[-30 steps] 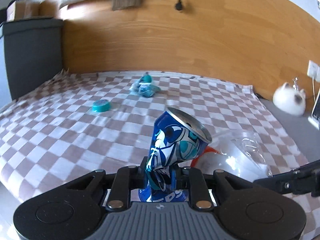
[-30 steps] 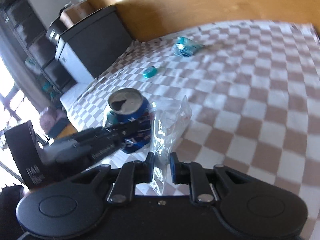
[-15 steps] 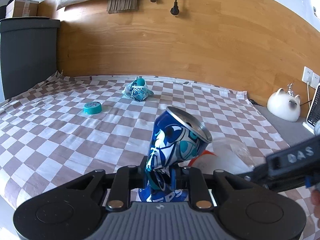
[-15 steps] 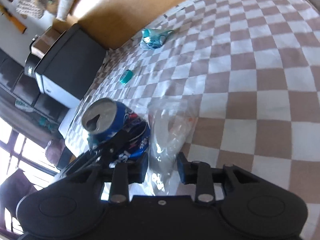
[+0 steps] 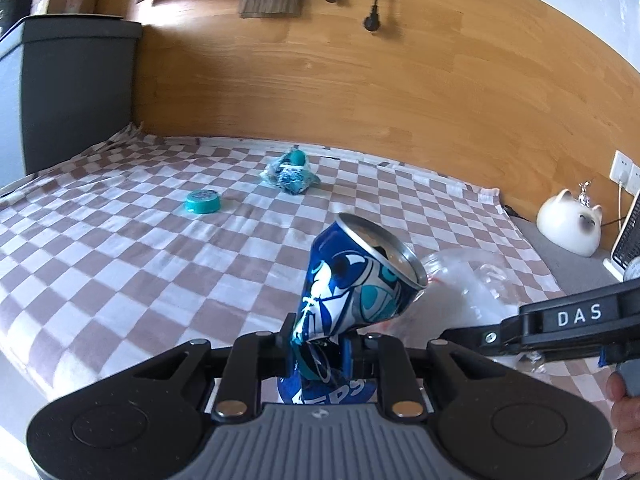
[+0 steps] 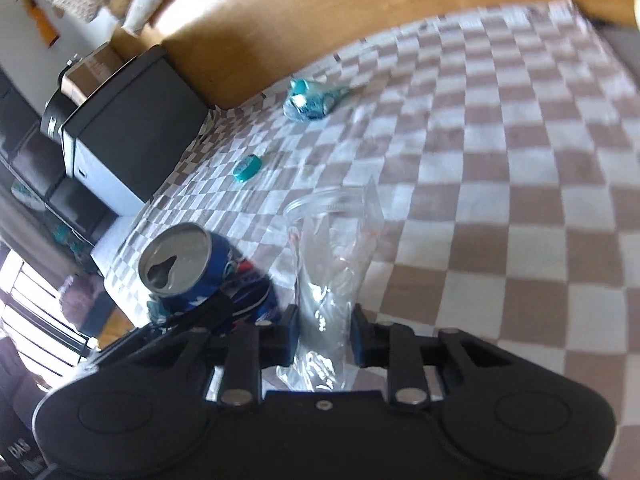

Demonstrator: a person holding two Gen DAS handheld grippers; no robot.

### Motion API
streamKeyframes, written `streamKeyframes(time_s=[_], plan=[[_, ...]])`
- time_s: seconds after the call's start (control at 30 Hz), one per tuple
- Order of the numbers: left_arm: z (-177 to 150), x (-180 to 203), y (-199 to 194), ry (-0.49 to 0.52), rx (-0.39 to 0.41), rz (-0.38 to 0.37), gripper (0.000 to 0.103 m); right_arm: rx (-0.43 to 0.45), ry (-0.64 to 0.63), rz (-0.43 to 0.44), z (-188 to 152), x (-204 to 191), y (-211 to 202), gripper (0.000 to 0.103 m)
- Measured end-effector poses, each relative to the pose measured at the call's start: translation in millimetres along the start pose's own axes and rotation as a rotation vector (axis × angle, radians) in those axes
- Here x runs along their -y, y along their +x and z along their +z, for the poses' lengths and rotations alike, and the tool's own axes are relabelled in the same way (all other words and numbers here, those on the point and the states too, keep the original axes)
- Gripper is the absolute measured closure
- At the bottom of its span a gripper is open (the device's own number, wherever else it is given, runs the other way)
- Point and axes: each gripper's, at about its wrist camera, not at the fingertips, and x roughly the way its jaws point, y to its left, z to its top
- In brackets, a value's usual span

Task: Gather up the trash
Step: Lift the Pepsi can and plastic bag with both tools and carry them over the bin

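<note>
**Crushed can pinched in the left claw, clear bag between the right claw's jaws**

Left wrist view: the left gripper (image 5: 318, 354) is clamped hard on a crushed blue can (image 5: 352, 292), its pads squeezing the dented waist so the can leans up and to the right of the jaws, silver top tilted away. Just right of the can lies a clear plastic bag (image 5: 472, 280) on the checkered cloth (image 5: 120, 260). The right gripper (image 5: 452, 334) reaches in from the right edge with a hand (image 5: 626, 404) behind it; its tip sits at the bag, though this view does not settle whether it grips. Well ahead of the left claw, slightly to its left, rests a teal cap (image 5: 203, 201), and farther ahead a crumpled teal wrapper (image 5: 291, 173) near the wooden headboard (image 5: 360, 92). A white cat figurine (image 5: 570, 222) stands far off to the right.

Right wrist view: the right gripper (image 6: 325, 338) has the clear plastic bag (image 6: 332, 256) rising between its jaws, which are closing; the frame is blurred, so the pads appear to touch the film but I cannot be sure. Just left of the claw is the can (image 6: 188, 268), open top facing the camera, with the left gripper (image 6: 212, 312) across it. Ahead and to the left lie the cap (image 6: 247, 168) and, beyond it, the wrapper (image 6: 312, 100).
</note>
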Motion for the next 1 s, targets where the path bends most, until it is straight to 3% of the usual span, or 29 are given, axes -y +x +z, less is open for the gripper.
streamKeyframes(time_s=[0.33,0.5,1.0], plan=[[9,-23,-52,-0.050,-0.009,0.072,0.081,0.123,-0.321,-0.102,-15,-53,-33,0.077],[13,-31,-78,-0.063,-0.017,0.112,0.081,0.162,-0.420,-0.119,-23,-79,-46,0.077],[11,-56,-130,-0.072,0.006,0.169,0.081,0.206,-0.533,-0.123,-40,-133,-61,0.078]])
